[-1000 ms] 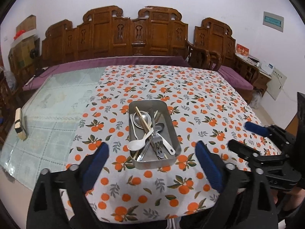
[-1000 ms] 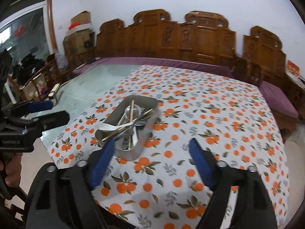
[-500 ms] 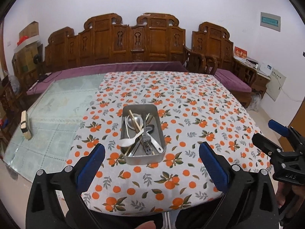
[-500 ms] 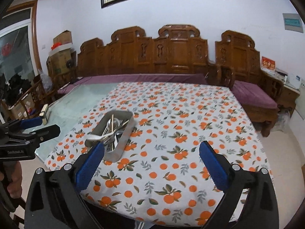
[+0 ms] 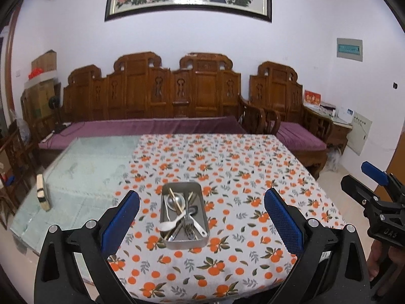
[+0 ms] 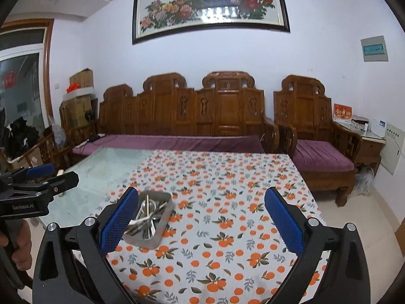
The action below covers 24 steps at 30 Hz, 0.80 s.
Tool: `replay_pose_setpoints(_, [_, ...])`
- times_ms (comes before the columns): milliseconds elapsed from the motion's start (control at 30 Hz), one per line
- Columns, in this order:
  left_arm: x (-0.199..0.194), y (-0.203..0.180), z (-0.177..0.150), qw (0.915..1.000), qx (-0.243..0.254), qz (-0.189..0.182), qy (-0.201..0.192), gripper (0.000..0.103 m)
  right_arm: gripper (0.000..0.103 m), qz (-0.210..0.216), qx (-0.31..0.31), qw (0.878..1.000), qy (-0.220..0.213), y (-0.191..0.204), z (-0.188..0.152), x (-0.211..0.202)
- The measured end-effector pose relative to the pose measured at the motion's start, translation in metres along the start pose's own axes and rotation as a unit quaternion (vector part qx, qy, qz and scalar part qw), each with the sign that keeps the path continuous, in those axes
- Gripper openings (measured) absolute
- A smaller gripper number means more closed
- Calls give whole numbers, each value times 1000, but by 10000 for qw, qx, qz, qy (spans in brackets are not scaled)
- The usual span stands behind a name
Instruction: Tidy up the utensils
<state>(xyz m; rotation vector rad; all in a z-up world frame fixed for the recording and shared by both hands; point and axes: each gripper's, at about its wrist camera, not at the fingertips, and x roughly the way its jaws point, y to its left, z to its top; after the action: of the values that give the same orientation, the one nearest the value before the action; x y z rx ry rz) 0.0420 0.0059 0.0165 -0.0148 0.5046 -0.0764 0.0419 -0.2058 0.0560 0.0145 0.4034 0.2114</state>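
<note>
Both the left gripper point(image 5: 201, 217) and right gripper point(image 6: 201, 217) hang spread and empty, well short of the metal tray point(image 5: 195, 242) that holds the jumbled utensils point(image 5: 181, 214); any pick wants one handle singled out.

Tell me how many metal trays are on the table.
1. The metal tray sits on the orange-print tablecloth near the table's front edge, holding all the utensils.

The orange-print cloth point(image 5: 227, 177) lies bare on every side of the metal tray point(image 5: 184, 243), so there is open room around it. Inside the tray the spoons, forks and chopsticks point(image 5: 181, 215) cross one another in a heap. A small block point(image 5: 42, 195) stands on the glass tabletop point(image 5: 83, 177) well left of the tray. Both grippers point(image 5: 201, 217) point(image 6: 201, 217) hang wide apart and empty above the near table edge.
</note>
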Motion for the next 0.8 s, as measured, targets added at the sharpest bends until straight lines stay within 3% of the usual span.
replay_pose_setpoints(200, [-14, 0, 5, 9999, 41, 63, -153, 95, 100, -5, -7, 9998, -190, 0, 9, -17])
replay_pose_setpoints(800, [-21, -1, 7, 9997, 59, 79, -206, 95, 100, -20, 8, 9998, -203, 3, 10, -21])
